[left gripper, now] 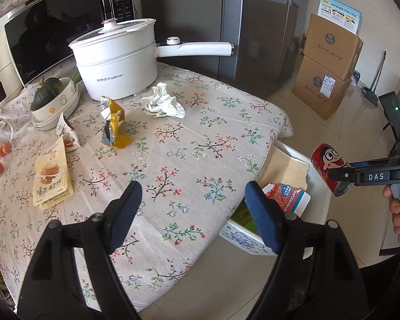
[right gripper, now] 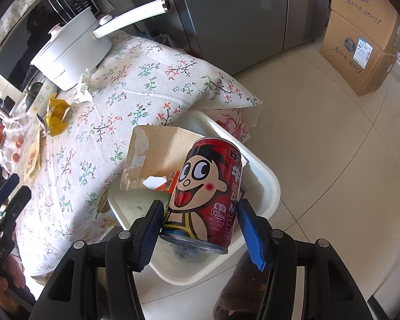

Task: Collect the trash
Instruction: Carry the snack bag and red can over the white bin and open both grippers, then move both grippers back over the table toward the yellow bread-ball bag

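My right gripper (right gripper: 200, 221) is shut on a red drink can (right gripper: 205, 194) with a cartoon face, held tilted above a white bin (right gripper: 264, 176). The bin holds torn cardboard (right gripper: 157, 146) and a red-and-white packet (left gripper: 285, 194). My left gripper (left gripper: 194, 208) stands open over the floral tablecloth (left gripper: 200, 133) near its front edge, with nothing between its fingers. On the table lie a crumpled white tissue (left gripper: 162, 102), a yellow wrapper (left gripper: 114, 122) and flat snack packets (left gripper: 52, 178). The left wrist view shows the can (left gripper: 330, 170) at far right, beside the table.
A white lidded pot (left gripper: 117, 61) with a long handle, a microwave (left gripper: 53, 32) and stacked bowls holding a green squash (left gripper: 53, 98) stand at the table's back. A grey fridge (left gripper: 253, 26) and stacked cardboard boxes (left gripper: 328, 66) stand on the tiled floor beyond.
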`<state>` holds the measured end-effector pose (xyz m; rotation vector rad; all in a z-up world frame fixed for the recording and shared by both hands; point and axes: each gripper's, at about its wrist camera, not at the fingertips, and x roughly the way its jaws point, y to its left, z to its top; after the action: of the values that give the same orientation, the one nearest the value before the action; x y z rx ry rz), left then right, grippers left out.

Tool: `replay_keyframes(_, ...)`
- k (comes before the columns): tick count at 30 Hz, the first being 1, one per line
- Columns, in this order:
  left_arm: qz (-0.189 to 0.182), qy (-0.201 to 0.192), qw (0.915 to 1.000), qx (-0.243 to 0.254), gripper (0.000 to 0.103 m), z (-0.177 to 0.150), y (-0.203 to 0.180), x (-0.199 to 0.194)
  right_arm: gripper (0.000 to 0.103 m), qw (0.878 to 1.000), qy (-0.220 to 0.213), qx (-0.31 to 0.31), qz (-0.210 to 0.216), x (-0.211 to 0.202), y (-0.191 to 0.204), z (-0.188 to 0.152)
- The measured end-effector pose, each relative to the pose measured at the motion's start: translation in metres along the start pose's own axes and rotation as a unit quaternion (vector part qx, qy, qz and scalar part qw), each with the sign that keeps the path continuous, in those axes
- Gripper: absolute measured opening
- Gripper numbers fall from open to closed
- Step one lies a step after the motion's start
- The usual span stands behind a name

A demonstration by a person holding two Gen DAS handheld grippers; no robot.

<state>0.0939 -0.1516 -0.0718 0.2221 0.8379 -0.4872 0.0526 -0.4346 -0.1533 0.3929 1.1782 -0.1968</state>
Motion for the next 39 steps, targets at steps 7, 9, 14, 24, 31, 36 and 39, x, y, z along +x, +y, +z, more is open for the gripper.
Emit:
replay_keyframes(7, 0.029, 0.003, 0.9994, -0.019, 0.085, -0.003, 0.031, -0.01, 0.07, 1.0, 0.011, -0.002, 0.021, 0.006, 0.017, 0.005)
replay_keyframes(9, 0.034, 0.003, 0.9991, -0.025, 0.085, -0.004, 0.038, -0.013, 0.071, 1.0, 0.008, -0.004, 0.023, 0.005, 0.021, 0.007)
replay_keyframes(14, 0.047, 0.001, 0.9981, -0.038, 0.087, -0.006, 0.058, -0.02, 0.072, 1.0, 0.005, -0.009, 0.02, 0.004, 0.032, 0.011)
replay_keyframes(24, 0.086, 0.004, 0.9933, -0.078, 0.088, -0.011, 0.113, -0.031, 0.076, 0.999, -0.013, -0.049, 0.003, 0.001, 0.067, 0.021)
replay_keyframes(31, 0.118, 0.015, 0.9866, -0.112, 0.088, -0.015, 0.159, -0.029, 0.078, 0.997, -0.025, -0.079, 0.001, 0.004, 0.104, 0.034)
replay_keyframes(36, 0.133, 0.031, 0.9805, -0.141, 0.088, -0.018, 0.185, -0.014, 0.079, 0.997, -0.026, -0.077, 0.005, 0.014, 0.128, 0.046)
replay_keyframes(39, 0.139, 0.043, 0.9775, -0.152, 0.088, -0.019, 0.197, 0.0, 0.079, 0.997, -0.022, -0.074, 0.013, 0.023, 0.145, 0.054)
